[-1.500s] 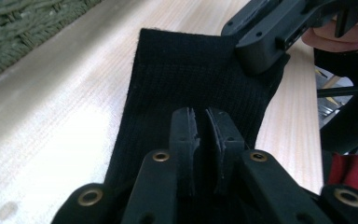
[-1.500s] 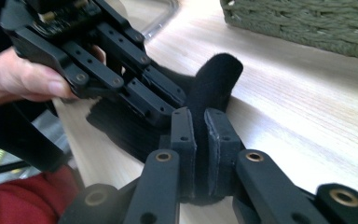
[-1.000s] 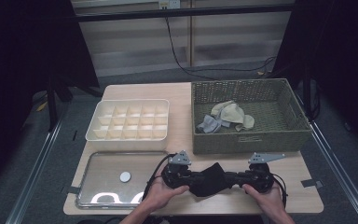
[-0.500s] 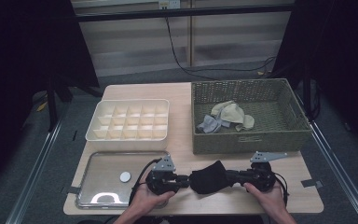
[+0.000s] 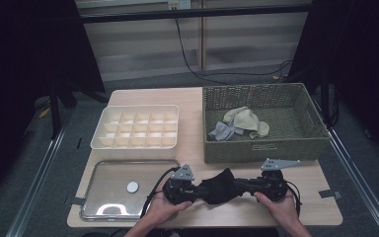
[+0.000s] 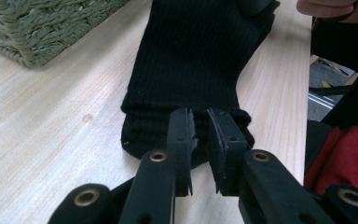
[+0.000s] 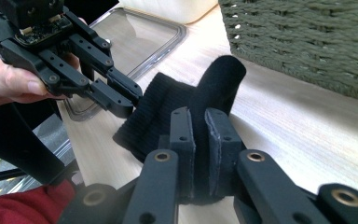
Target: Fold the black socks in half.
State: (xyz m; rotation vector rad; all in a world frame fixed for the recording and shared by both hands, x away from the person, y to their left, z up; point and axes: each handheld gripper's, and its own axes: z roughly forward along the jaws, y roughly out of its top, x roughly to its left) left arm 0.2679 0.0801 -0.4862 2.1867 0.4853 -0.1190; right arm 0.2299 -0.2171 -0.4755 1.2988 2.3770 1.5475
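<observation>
High view: left gripper (image 5: 195, 188) and right gripper (image 5: 249, 186) each clamp opposite ends of the black sock (image 5: 218, 186)

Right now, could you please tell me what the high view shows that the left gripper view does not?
High view: a compartment box, a metal tray with a white disc, pale cloths inside the woven basket, and the person's left hand and right hand. Left gripper view: the left claw up close, its jaws just closing with the ribbed cuff of the black sock between their tips. Shared: black sock, woven basket, wooden table.
</observation>
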